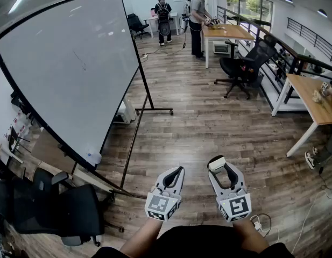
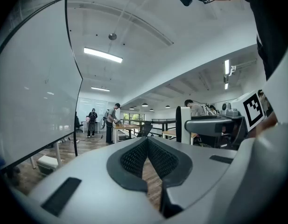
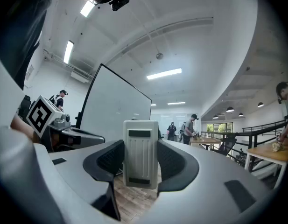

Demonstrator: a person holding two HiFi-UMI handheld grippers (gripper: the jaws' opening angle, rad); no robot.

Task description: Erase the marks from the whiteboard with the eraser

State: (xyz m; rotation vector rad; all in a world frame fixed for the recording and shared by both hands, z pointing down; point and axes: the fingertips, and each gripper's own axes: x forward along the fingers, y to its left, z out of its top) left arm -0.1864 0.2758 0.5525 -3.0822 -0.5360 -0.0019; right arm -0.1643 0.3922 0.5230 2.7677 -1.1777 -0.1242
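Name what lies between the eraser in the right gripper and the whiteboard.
In the head view, only wooden floor and the whiteboard's black stand legs; the left gripper sits beside that path.

Probably an open office: wooden desks [image 1: 230, 32], swivel chairs [image 1: 242, 67], rolling whiteboard [image 1: 69, 74].

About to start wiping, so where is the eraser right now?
The eraser is clamped upright in the right tongs, low in the head view, off the whiteboard standing to the left.
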